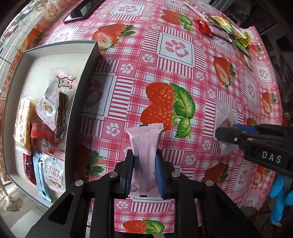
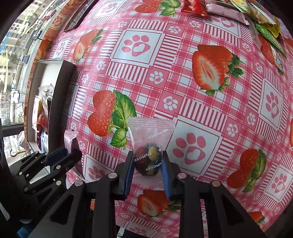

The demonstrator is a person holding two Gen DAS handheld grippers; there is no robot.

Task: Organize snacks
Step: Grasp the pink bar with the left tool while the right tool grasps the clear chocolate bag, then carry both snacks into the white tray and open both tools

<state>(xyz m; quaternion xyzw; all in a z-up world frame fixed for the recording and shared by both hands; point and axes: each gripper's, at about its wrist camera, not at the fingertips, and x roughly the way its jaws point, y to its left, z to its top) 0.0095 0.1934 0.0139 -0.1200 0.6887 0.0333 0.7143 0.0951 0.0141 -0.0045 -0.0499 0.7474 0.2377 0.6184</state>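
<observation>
My left gripper [image 1: 145, 161] is shut on a pale pink snack bar packet [image 1: 145, 146], held upright above the tablecloth, to the right of the white box [image 1: 86, 60]. The box holds several wrapped snacks [image 1: 53, 117]. My right gripper [image 2: 147, 161] is shut on a clear packet with a dark round sweet [image 2: 148, 157] inside. The right gripper also shows in the left wrist view [image 1: 225, 135] at the right, with the clear packet [image 1: 224, 113]. The left gripper shows in the right wrist view [image 2: 71, 155] at lower left.
A pile of loose snack packets [image 1: 223, 27] lies at the far right of the table; it also shows in the right wrist view [image 2: 238, 11]. A dark phone or tablet [image 1: 82, 9] lies at the far left. The strawberry tablecloth [image 1: 175, 76] covers the table.
</observation>
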